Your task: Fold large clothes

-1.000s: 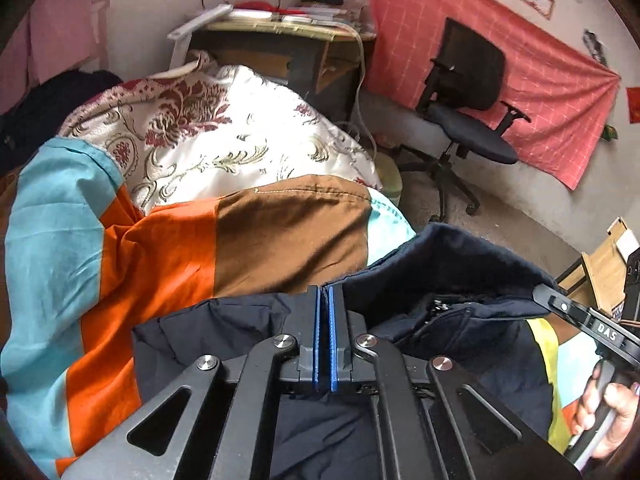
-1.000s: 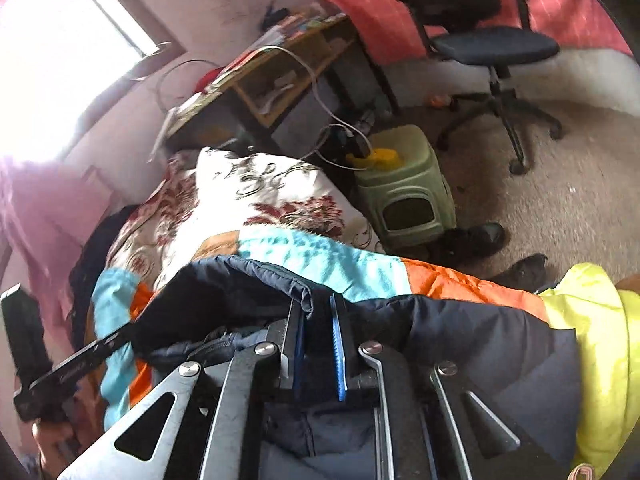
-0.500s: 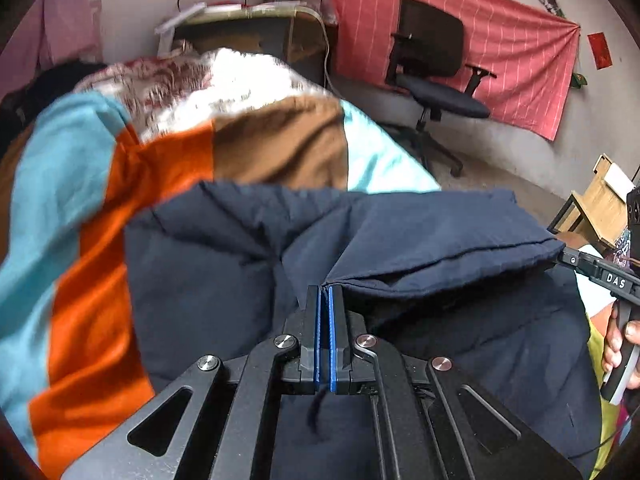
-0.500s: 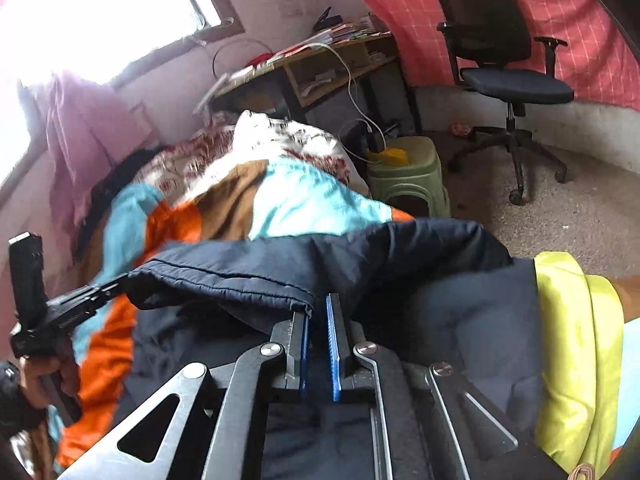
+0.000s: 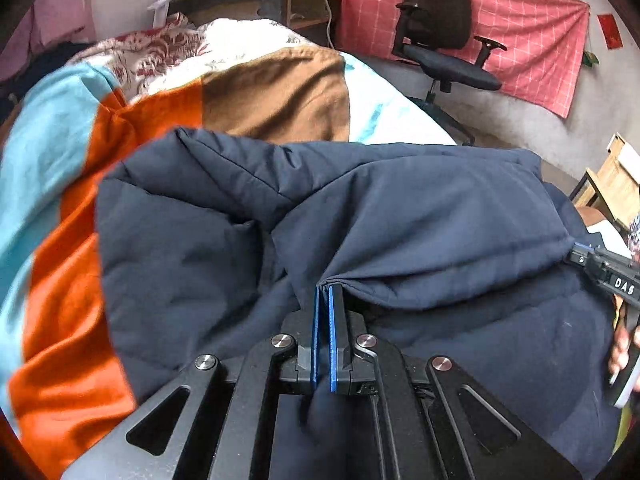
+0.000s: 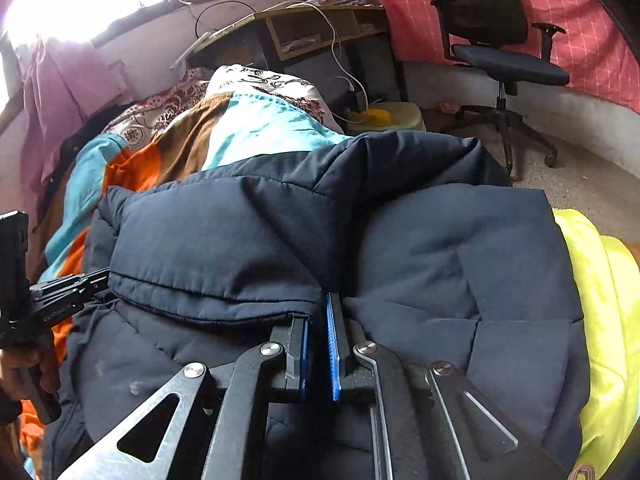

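Observation:
A large navy padded jacket lies on the bed over a striped blanket; it also fills the right wrist view. One layer is folded over the rest. My left gripper is shut on the jacket's hem edge at the fold's left corner. My right gripper is shut on the same hem at the right corner; it also shows in the left wrist view. The left gripper shows in the right wrist view, pinching the hem's left end.
The blanket has orange, teal and brown stripes. A floral quilt lies behind it. A desk, a black office chair and a green stool stand beyond. A yellow garment lies to the right.
Both grippers carried the jacket's hem forward and down over the body of the jacket. The folded layer now lies flatter and covers more of the jacket.

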Motion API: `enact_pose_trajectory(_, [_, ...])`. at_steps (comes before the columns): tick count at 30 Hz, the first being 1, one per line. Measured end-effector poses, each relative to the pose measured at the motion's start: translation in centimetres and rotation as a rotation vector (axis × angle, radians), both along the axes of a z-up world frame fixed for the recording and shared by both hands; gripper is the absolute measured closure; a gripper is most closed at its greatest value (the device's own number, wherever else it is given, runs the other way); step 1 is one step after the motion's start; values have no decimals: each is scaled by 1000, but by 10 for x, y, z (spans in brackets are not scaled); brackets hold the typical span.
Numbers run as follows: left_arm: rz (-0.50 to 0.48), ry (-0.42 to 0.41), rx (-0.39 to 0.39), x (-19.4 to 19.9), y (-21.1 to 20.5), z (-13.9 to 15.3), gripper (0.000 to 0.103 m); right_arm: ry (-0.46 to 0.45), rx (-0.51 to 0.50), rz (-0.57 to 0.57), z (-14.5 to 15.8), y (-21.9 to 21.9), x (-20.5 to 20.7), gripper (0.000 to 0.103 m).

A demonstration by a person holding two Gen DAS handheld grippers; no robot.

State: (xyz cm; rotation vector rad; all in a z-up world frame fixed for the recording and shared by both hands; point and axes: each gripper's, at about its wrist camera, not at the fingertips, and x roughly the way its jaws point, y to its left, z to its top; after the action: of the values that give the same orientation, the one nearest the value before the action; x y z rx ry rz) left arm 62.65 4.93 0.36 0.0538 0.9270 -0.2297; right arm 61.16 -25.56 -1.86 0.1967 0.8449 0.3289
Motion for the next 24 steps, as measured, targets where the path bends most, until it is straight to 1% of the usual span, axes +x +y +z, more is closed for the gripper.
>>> enact_pose_trajectory(2, [-30, -15, -16, -10, 3, 13, 99, 15, -2, 8, 10, -3, -6, 89])
enact_pose_trajectory(3, [-48, -40, -26, -16, 3, 21, 99, 19, -8, 16, 15, -6, -9, 83])
enact_pose_trajectory(4, [-59, -68, -31, -19, 3, 28, 97, 13, -22, 24, 22, -8, -14, 80])
enact_pose_trajectory(6, [-63, -158, -55, -23, -1, 44, 93, -52, -68, 29, 43, -11, -25, 66])
enact_pose_trajectory(7, [-55, -202, -81, -23, -2, 50, 91, -100, -87, 25, 54, -11, -29, 63])
enact_pose_trajectory(8, [-40, -256, -141, -23, -3, 59, 89, -147, -101, 14, 65, -11, -32, 57])
enact_pose_trajectory(9, [-26, -280, -176, -22, -4, 65, 89, -183, -103, 4, 74, -9, -31, 54])
enact_pose_trajectory(11, [-12, -322, -236, -19, -8, 77, 87, -201, -77, -5, 84, -1, -20, 54])
enact_pose_trajectory(12, [-18, -333, -235, -16, -11, 81, 86, -203, -58, -5, 86, 3, -14, 54])
enact_pose_trajectory(13, [-25, -339, -213, -11, -17, 84, 84, -198, -29, 0, 88, 9, -5, 54])
enact_pose_trajectory(15, [-49, -304, -195, 3, -25, 83, 84, -177, 6, -2, 88, 17, 11, 54])
enact_pose_trajectory(17, [-87, -199, -179, 22, -32, 69, 84, -159, 19, -7, 87, 21, 24, 55])
enact_pose_trajectory(18, [-98, -143, -165, 30, -34, 59, 84, -147, 22, -4, 86, 24, 31, 58])
enact_pose_trajectory(20, [-125, -33, -172, 42, -34, 33, 84, -110, 15, 16, 79, 31, 41, 60])
enact_pose_trajectory(22, [-151, 8, -165, 42, -31, 14, 84, -84, -15, 39, 69, 39, 43, 60])
enact_pose_trajectory(24, [-175, 22, -126, 36, -32, -6, 87, -56, -59, 70, 56, 43, 41, 60])
